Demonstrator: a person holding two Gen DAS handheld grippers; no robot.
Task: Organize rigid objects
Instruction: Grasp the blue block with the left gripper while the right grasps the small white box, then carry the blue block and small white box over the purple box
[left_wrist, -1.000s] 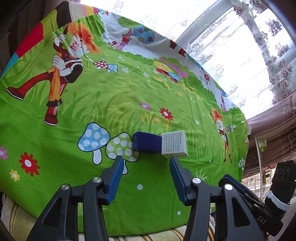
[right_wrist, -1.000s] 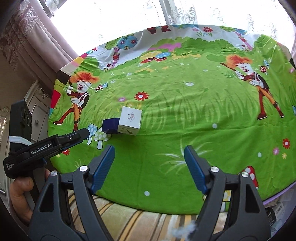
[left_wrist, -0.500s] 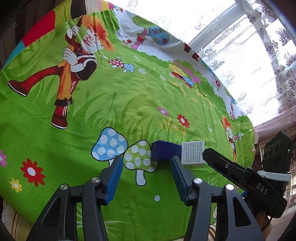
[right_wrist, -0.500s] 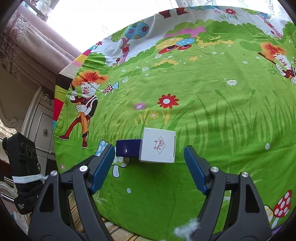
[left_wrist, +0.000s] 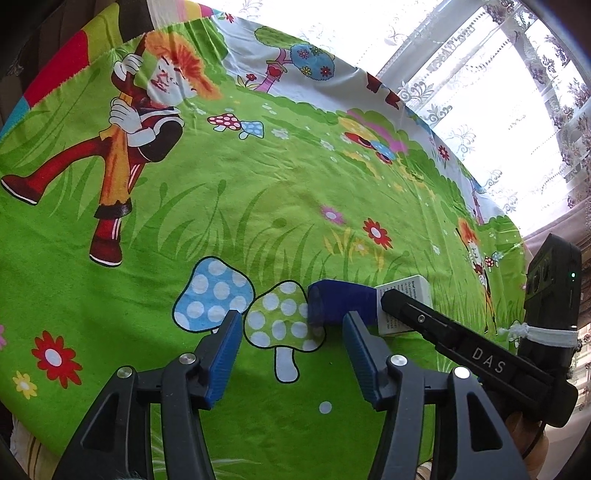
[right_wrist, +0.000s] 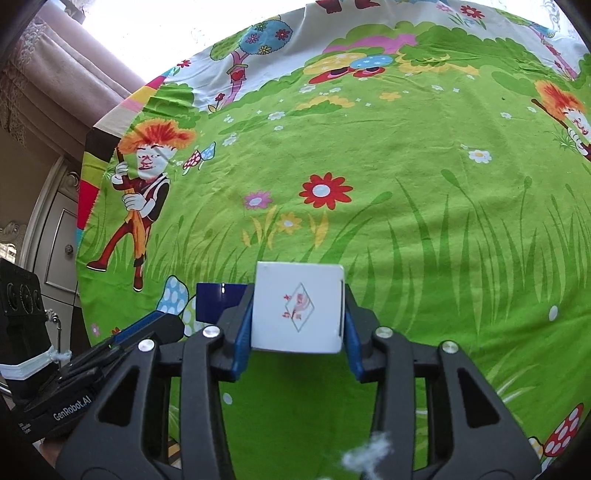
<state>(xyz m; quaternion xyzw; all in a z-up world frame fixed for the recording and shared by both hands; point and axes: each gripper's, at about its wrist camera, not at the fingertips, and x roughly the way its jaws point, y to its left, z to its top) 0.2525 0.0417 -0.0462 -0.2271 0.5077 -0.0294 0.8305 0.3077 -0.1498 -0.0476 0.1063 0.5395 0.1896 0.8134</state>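
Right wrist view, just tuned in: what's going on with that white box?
A person holds a gripper in each hand over the green cartoon-print tablecloth. The right gripper has just closed its jaws on the white square cardboard box, pads against both sides. The dark blue box lies right beside it on the cloth. The left gripper hangs open just short of the blue box, touching nothing.

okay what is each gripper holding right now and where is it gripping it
The right gripper, whose jaws have just been closing, clamps the white box by its two opposite sides. The left gripper is open, holding nothing.
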